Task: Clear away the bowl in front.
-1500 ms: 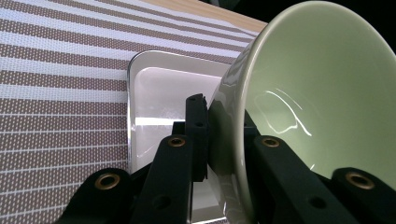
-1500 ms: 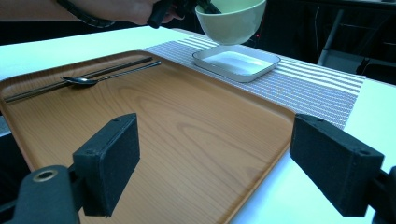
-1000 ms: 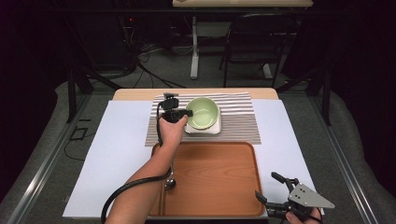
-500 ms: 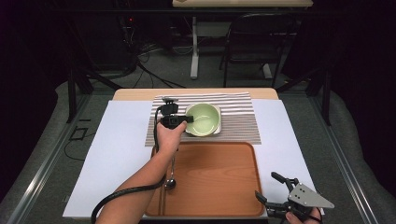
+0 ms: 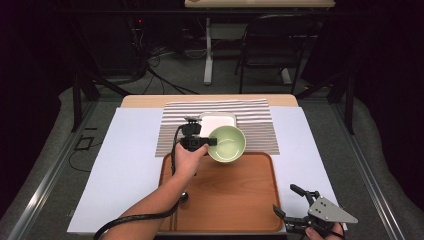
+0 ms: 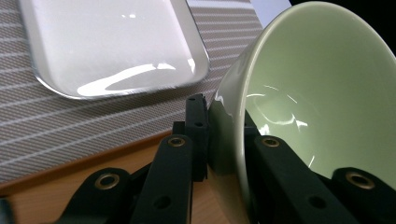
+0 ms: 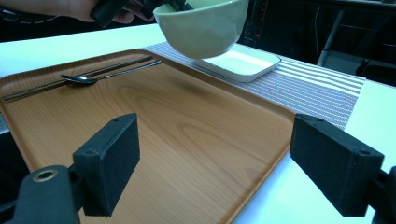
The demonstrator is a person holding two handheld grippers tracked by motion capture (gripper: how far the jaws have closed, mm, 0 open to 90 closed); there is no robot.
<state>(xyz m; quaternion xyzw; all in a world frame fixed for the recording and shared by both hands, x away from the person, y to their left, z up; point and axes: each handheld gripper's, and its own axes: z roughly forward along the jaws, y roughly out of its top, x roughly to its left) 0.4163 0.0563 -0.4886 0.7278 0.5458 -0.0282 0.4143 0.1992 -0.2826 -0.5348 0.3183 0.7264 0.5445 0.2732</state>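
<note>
Bowl [image 5: 227, 144], pinched by its rim in the left gripper [image 5: 207, 142], hung clear of the white dish [image 5: 217, 120] above the wooden tray [image 5: 240, 200], not yet set down, while the right gripper [image 5: 292, 205] waited open.

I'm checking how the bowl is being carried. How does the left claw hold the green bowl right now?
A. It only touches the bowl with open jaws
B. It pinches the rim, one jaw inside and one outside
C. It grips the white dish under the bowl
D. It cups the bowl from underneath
B: in the left gripper view the left claw is shut on the green bowl, its wall pinched with one jaw inside and one outside, lifted over the wooden tray.
</note>
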